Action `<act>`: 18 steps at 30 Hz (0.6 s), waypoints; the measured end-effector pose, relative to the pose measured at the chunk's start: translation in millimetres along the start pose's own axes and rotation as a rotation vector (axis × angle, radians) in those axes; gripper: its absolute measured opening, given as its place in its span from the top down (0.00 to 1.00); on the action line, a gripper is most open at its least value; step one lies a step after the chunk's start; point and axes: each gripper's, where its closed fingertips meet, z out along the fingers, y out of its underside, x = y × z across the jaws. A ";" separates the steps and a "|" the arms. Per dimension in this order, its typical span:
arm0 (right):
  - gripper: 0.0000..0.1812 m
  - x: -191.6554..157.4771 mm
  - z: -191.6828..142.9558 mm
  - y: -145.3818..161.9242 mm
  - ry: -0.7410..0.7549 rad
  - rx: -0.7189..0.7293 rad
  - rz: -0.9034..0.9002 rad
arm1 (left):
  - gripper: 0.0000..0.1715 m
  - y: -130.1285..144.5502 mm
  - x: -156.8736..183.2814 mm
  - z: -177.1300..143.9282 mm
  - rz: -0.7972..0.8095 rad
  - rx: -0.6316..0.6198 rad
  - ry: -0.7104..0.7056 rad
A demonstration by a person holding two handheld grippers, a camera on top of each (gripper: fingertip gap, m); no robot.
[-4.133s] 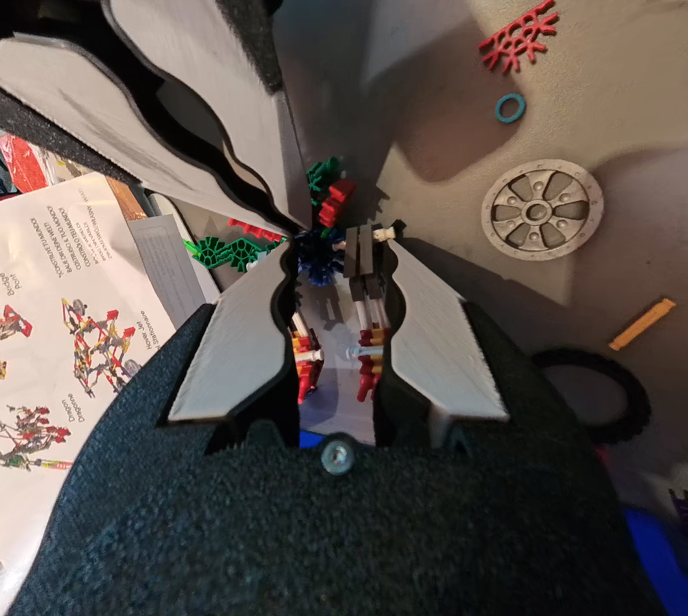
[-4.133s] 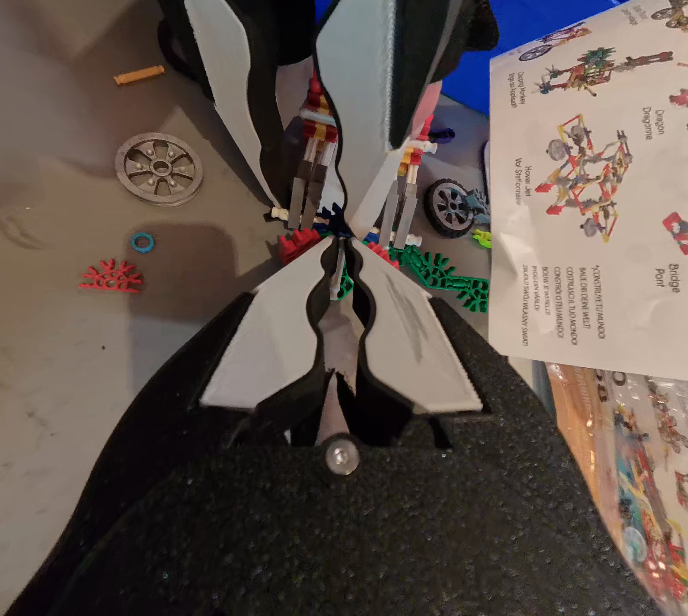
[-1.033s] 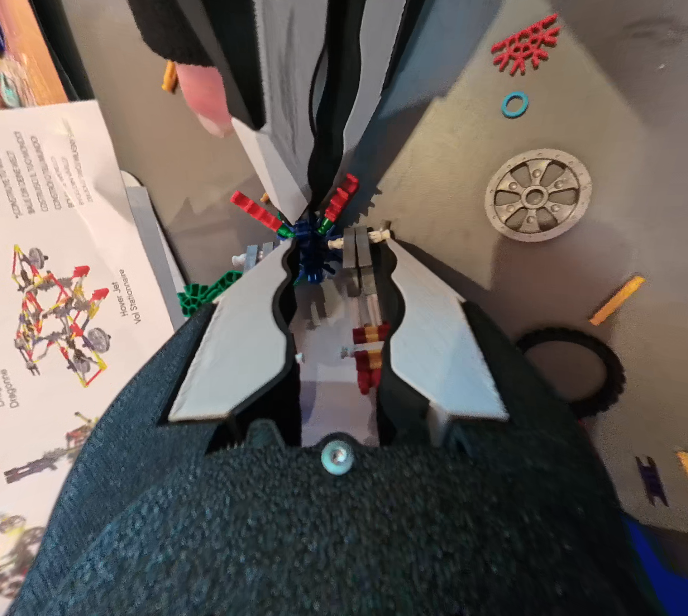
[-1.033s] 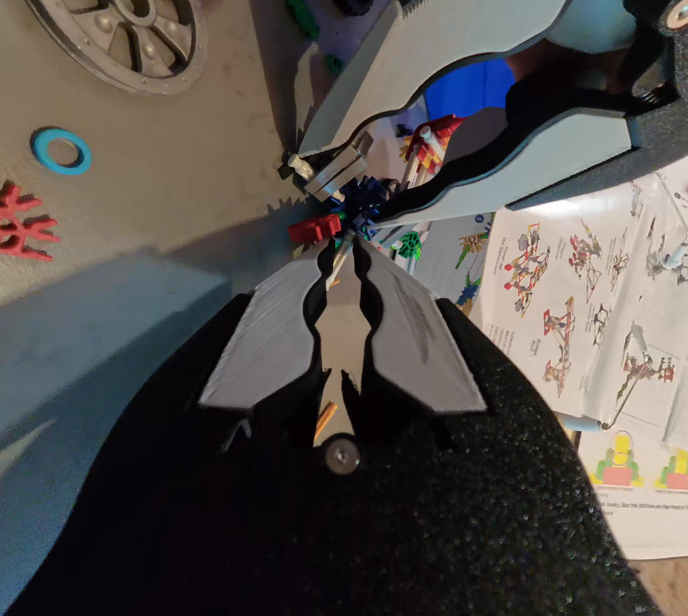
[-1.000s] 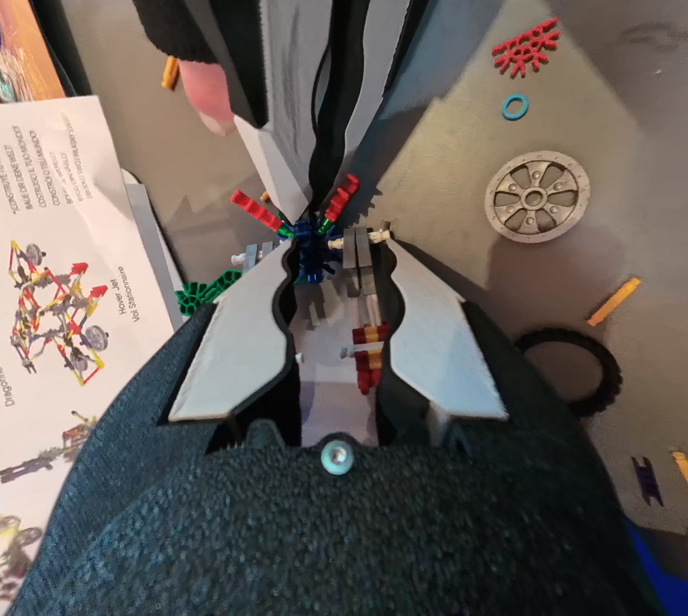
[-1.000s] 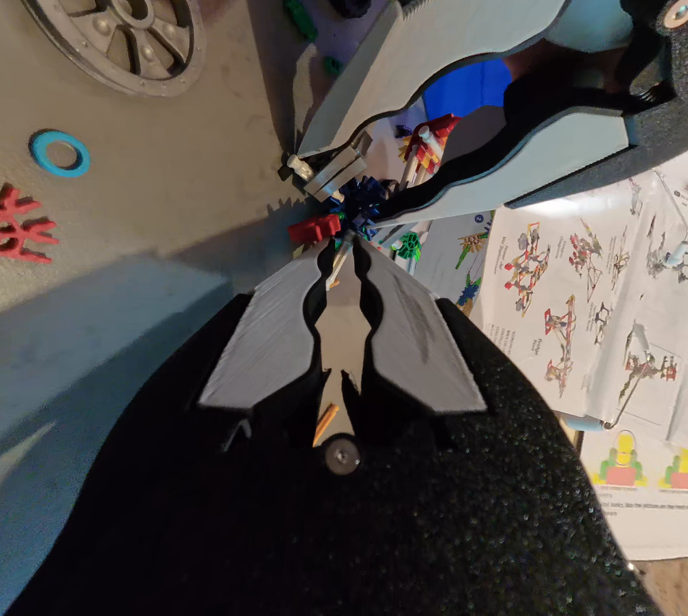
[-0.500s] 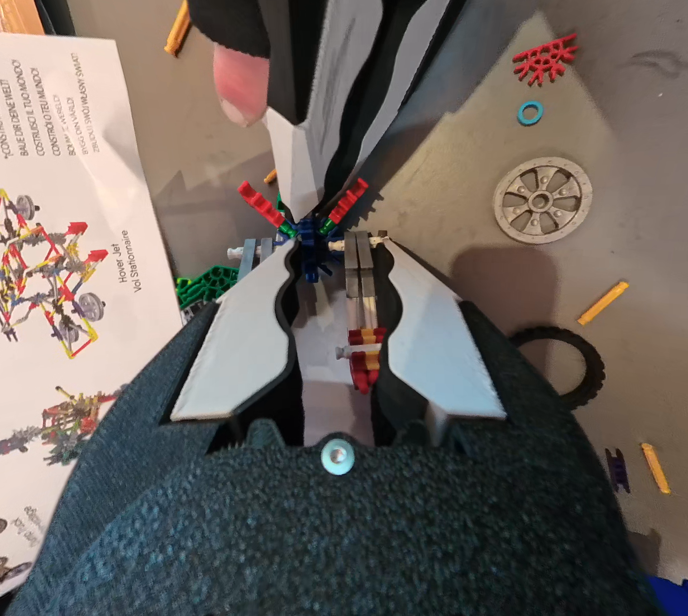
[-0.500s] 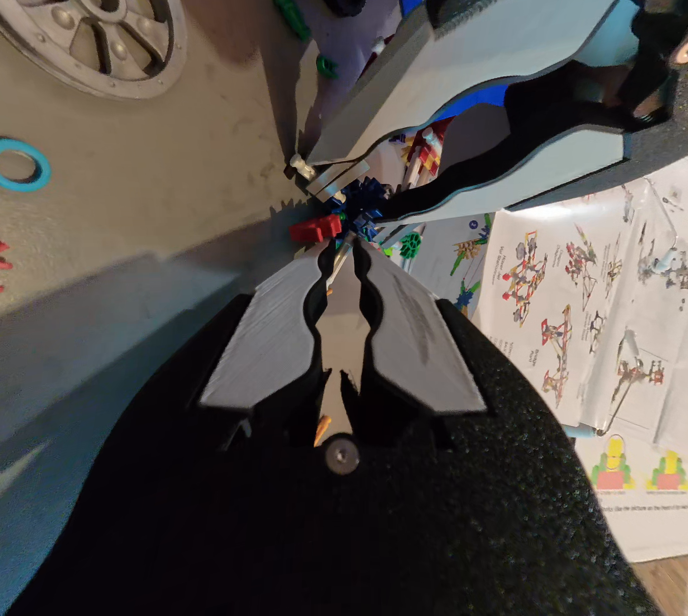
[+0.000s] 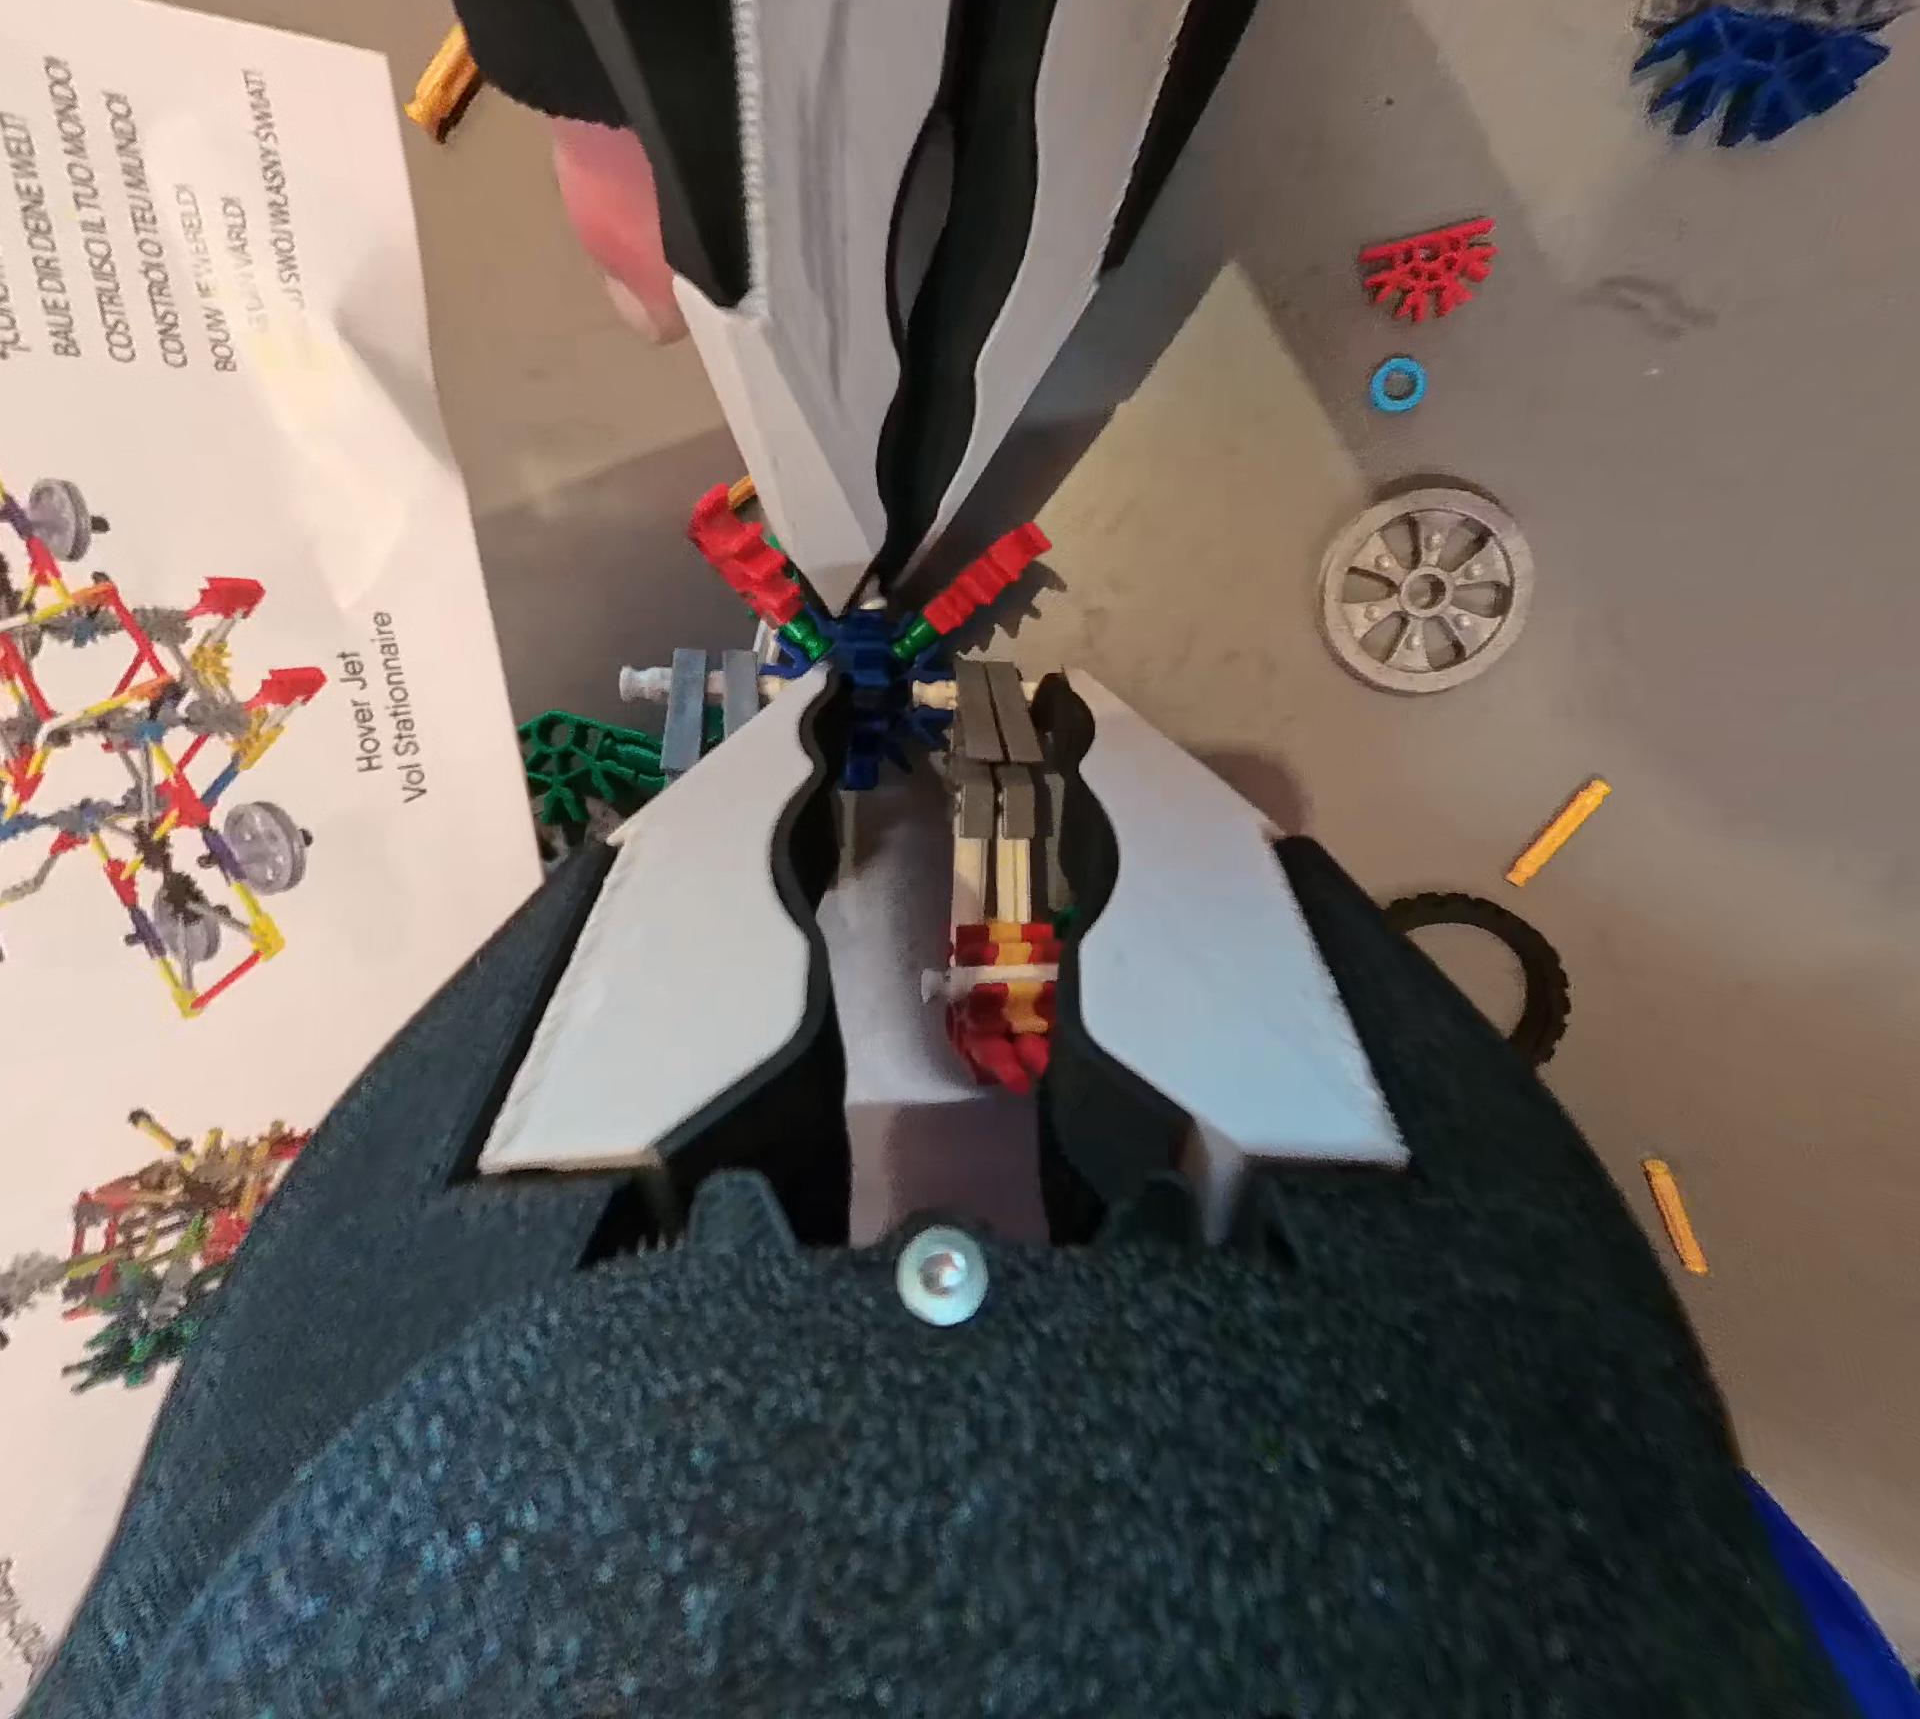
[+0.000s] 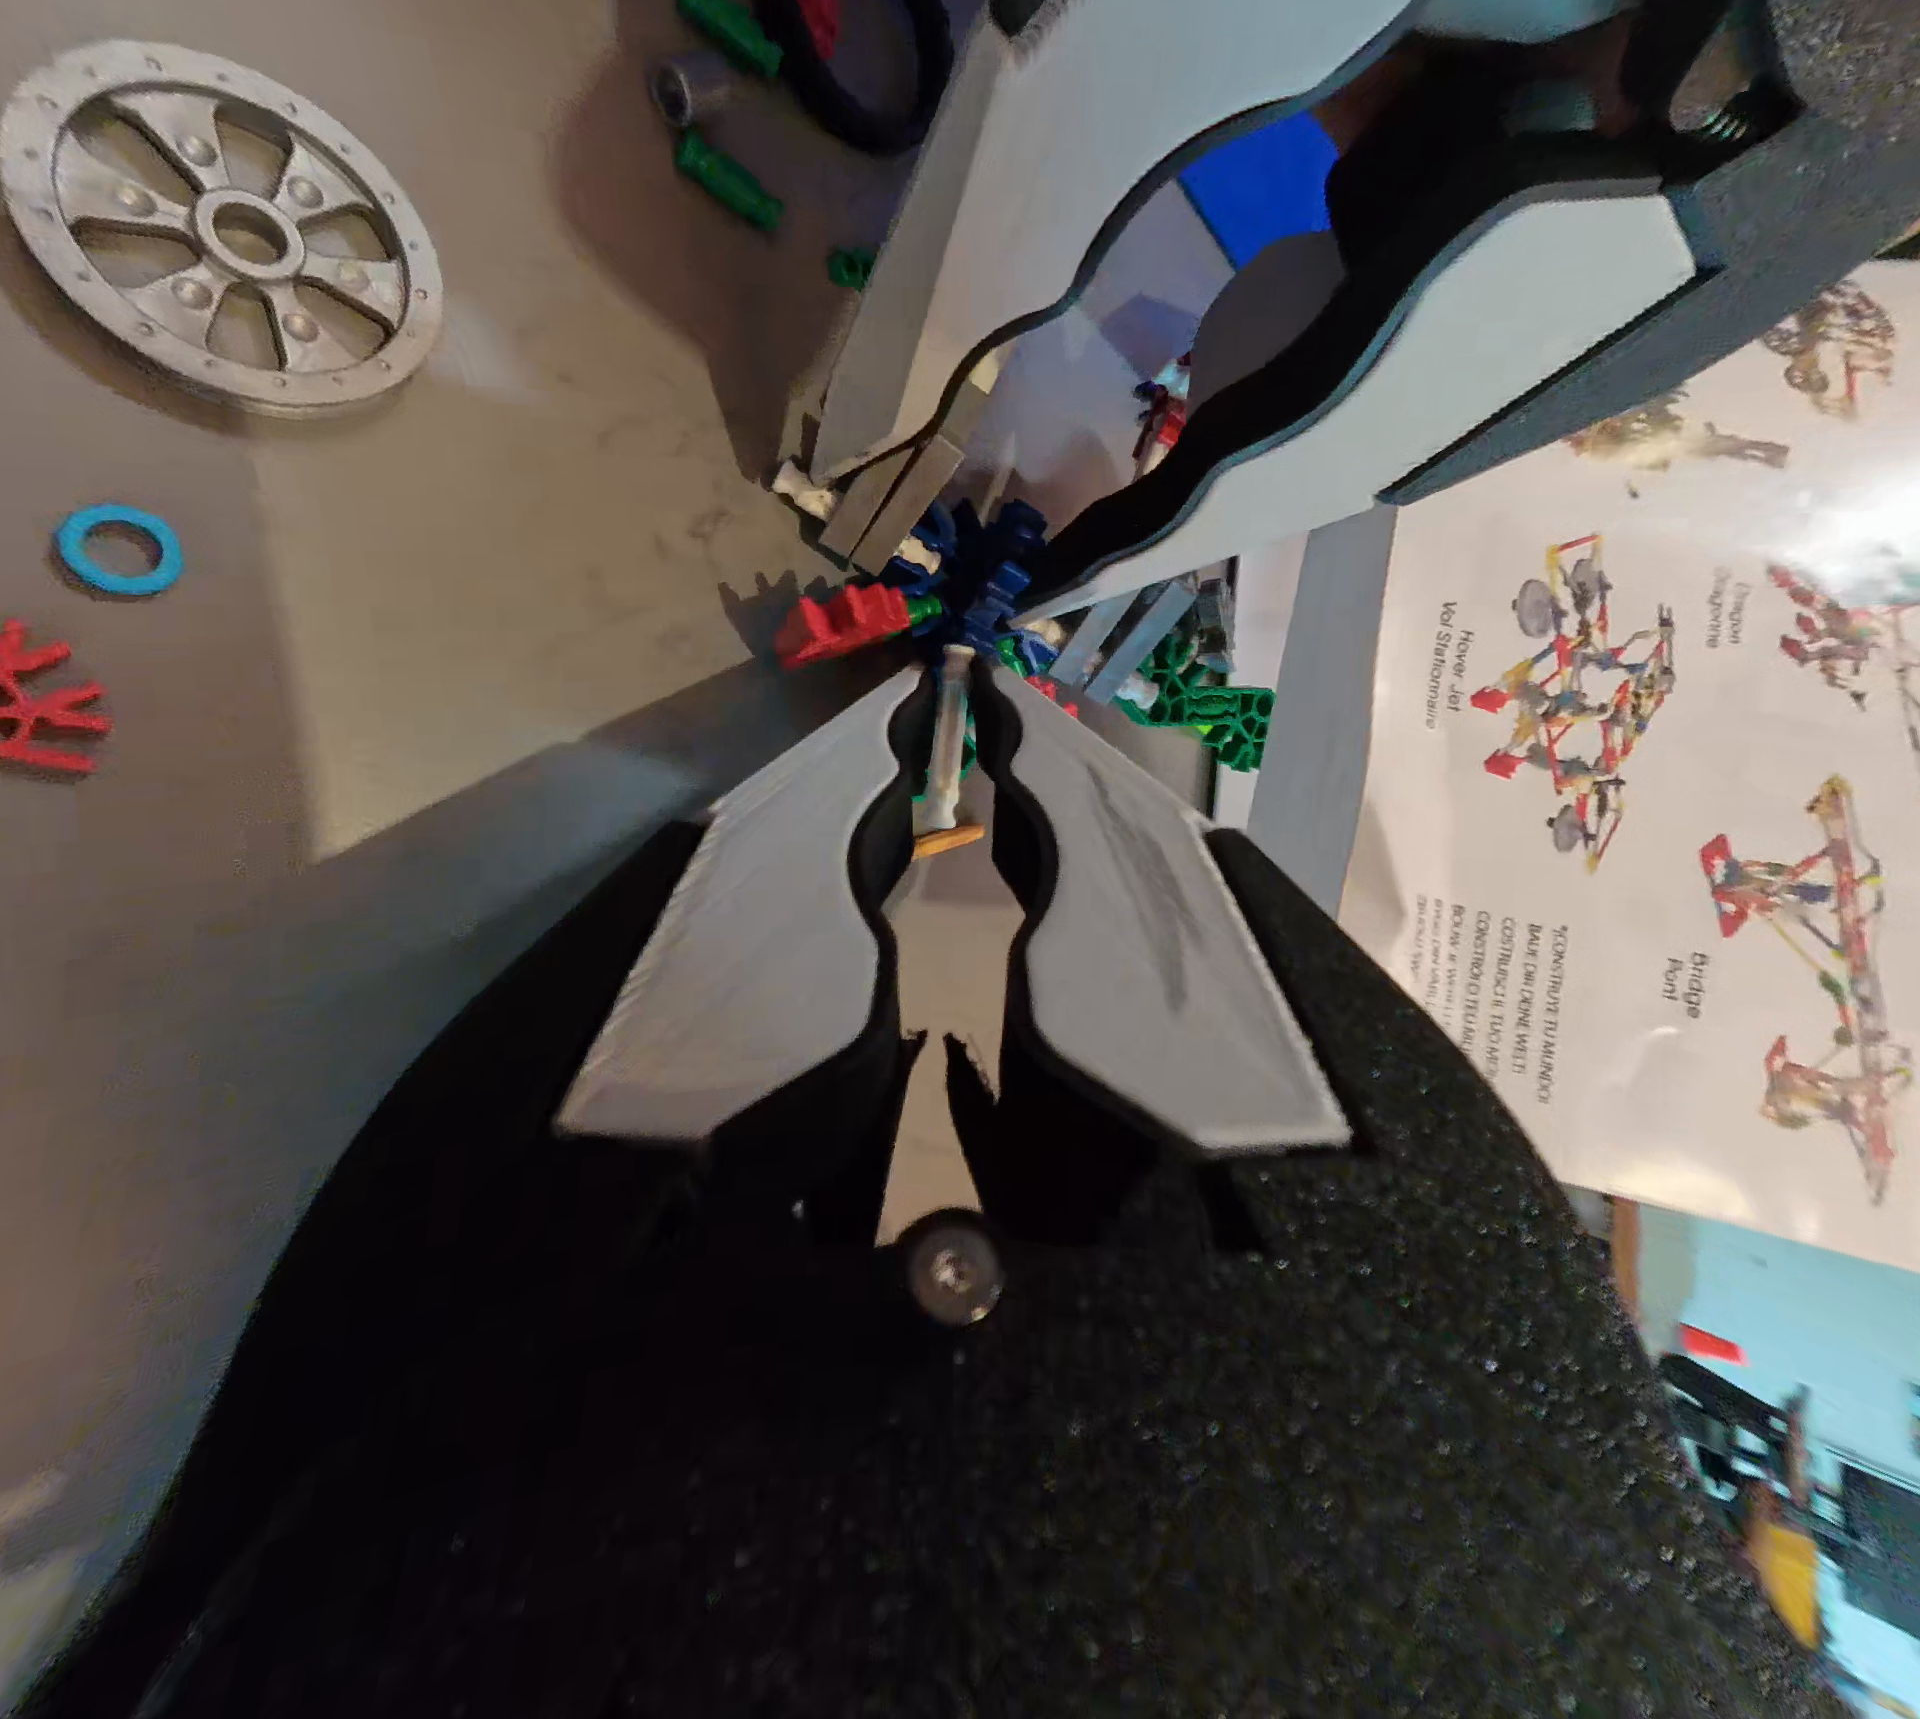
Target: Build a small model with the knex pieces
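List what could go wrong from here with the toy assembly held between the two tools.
1. The right tool pinches only a thin white rod; it could slip or twist out.
2. The left tool holds the blue hub near its fingertips, so pushing may pop the red pieces loose.
3. Dropped parts could scatter among the loose pieces, like the grey wheel.

Left gripper (image 9: 940, 693): my 2 fingers (image 9: 686, 921) spread partway, tips converging forward, toy assembly clamped between them. Right gripper (image 10: 951, 682) nose-to-nose with it, tips nearly meeting. My right gripper's 2 fingers (image 10: 1132, 963) drawn close, narrow gap, thin white rod pinched at tips. In left wrist view, right gripper (image 9: 883, 568) descends from above, fingertip (image 9: 613, 225) of my hand showing beside its body.
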 end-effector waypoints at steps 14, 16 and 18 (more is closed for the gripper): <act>0.97 -0.7 0.3 -1.2 0.052 -0.024 0.068 | 0.81 -0.9 -2.8 -1.5 -0.025 0.007 0.022; 0.97 0.2 1.2 -1.1 0.101 -0.035 0.076 | 0.83 -0.8 -5.3 -1.6 -0.035 0.008 0.021; 0.97 0.5 0.9 -0.5 0.122 -0.037 0.063 | 0.85 -1.5 -7.8 -1.4 -0.047 0.009 0.016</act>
